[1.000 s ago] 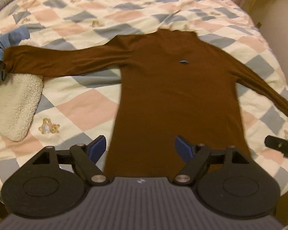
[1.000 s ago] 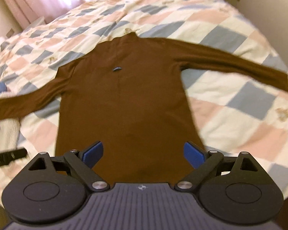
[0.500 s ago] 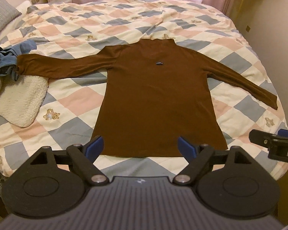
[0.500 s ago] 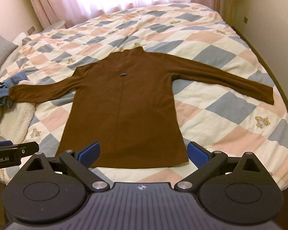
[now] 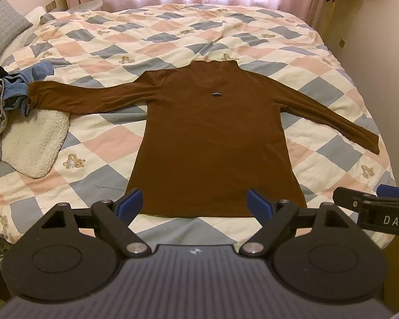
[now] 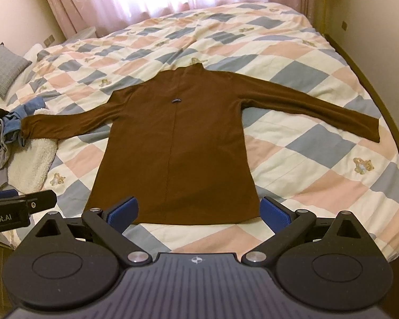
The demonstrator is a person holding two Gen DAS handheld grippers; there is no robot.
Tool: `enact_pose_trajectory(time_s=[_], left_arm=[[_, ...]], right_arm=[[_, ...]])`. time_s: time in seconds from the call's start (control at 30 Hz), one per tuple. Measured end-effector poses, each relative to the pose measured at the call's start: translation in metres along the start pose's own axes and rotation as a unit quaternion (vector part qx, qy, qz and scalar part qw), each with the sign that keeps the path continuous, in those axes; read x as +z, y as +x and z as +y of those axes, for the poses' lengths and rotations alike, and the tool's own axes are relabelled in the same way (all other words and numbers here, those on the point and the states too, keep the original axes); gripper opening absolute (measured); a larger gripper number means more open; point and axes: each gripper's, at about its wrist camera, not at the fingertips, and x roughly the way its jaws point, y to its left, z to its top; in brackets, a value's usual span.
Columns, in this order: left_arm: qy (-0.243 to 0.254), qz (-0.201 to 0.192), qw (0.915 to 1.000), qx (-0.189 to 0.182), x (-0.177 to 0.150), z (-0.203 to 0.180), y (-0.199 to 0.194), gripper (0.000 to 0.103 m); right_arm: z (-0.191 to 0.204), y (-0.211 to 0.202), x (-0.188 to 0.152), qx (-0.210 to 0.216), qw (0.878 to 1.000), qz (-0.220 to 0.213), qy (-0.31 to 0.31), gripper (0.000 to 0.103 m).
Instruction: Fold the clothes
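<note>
A brown long-sleeved top [image 5: 215, 143] [image 6: 178, 146] lies flat on the bed, collar away from me, both sleeves spread out to the sides, hem nearest. My left gripper [image 5: 195, 207] hovers open above the near edge of the bed, its blue pads [image 5: 130, 204] just short of the hem. My right gripper [image 6: 199, 211] is also open, held back from the hem with nothing between its fingers. Each gripper shows at the edge of the other's view: the right one [image 5: 372, 210], the left one [image 6: 18, 208].
A checked quilt [image 5: 172, 34] with teddy-bear prints covers the bed. At the left lie a white fleecy item [image 5: 34, 143] and a heap of blue and grey clothes [image 5: 10, 93], touching the left sleeve cuff. A grey pillow [image 5: 5, 26] is at the far left. Walls stand at the right.
Both grippers have pulled back and up from the top; earlier their pads were over the hem, now the whole garment and more of the bed are in view. The top has not moved.
</note>
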Motion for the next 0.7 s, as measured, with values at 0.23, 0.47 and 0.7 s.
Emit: enact_pose_trajectory(time_s=[0.23,0.47,0.7], left_arm=[[-0.029,0.013,0.9993,-0.019,0.005,0.026,0.023,0.084],[-0.190,-0.007,0.9810,-0.040,0.020,0.155,0.079,0.083],[-0.252,-0.116,0.9600,0.037,0.049,0.296,0.157,0.083]], right_arm=[[0.002,0.022,0.005,-0.005,1.000,0.027,0.010,0.100],[0.013,0.061,0.015,-0.020,0.997,0.066,0.020,0.100],[0.044,0.132,0.045,-0.062,0.991,0.122,0.011,0.101]])
